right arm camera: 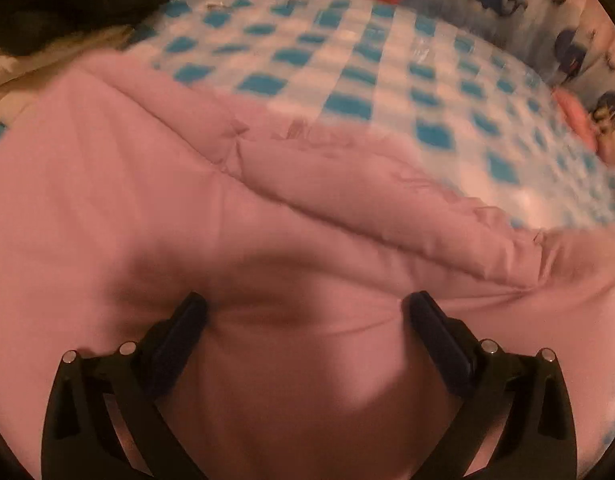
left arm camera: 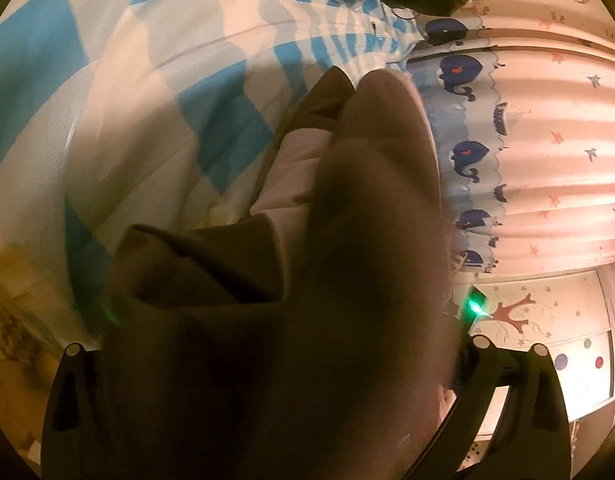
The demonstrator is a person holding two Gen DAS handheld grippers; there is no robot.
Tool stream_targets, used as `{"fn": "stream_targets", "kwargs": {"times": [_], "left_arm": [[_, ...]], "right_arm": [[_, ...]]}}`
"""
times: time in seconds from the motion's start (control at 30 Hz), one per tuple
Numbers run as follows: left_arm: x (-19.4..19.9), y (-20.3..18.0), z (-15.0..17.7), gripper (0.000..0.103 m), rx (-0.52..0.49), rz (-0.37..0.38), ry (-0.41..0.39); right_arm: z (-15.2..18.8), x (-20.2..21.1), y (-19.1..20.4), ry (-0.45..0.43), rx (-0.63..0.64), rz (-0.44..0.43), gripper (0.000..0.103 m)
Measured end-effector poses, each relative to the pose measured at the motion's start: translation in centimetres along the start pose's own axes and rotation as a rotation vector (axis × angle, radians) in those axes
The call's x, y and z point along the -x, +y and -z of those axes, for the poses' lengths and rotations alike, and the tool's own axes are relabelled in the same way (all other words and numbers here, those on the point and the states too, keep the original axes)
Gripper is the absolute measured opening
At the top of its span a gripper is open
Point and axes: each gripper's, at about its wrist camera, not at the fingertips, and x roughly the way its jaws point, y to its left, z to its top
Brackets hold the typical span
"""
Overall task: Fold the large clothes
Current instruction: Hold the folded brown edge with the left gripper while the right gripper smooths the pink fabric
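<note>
Checked bedspread (right arm camera: 347,80) under pink garment (right arm camera: 147,200), both hand-held grippers there.

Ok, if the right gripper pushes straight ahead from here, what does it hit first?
The pink padded garment. The right gripper is open with that fabric already bulging between its fingers, so it would likely press straight into it; the checked bedspread lies farther on.

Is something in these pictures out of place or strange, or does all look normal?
Nothing looks damaged or spilled. The pink padded garment lies rumpled on the checked bed cover, with a thick ridge across it. Dark fabric hangs close before the left claw's camera and hides that claw's fingertips. The right claw is open and presses into the garment.
</note>
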Motion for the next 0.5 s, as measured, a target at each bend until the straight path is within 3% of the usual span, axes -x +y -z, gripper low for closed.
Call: {"fn": "stream_targets", "kwargs": {"times": [0.07,0.23,0.37,0.5], "left_arm": [[0.0,0.1,-0.1,0.094,0.009,-0.006,0.000],[0.0,0.5,0.0,0.094,0.021,0.009,-0.001],[0.0,0.3,0.3,0.094,0.027,0.002,-0.014],[0.4,0.1,0.5,0.094,0.045,-0.005,-0.022]], "right_arm": [[-0.5,1.0,-0.2,0.011,0.002,-0.006,0.097],[2.7,6.9,0.7,-0.108,0.040,-0.025,0.097],[6.4,5.8,3.0,-0.079,0.109,0.039,0.097],[6.2,6.6,2.4,-0.062,0.067,0.019,0.097]]}}
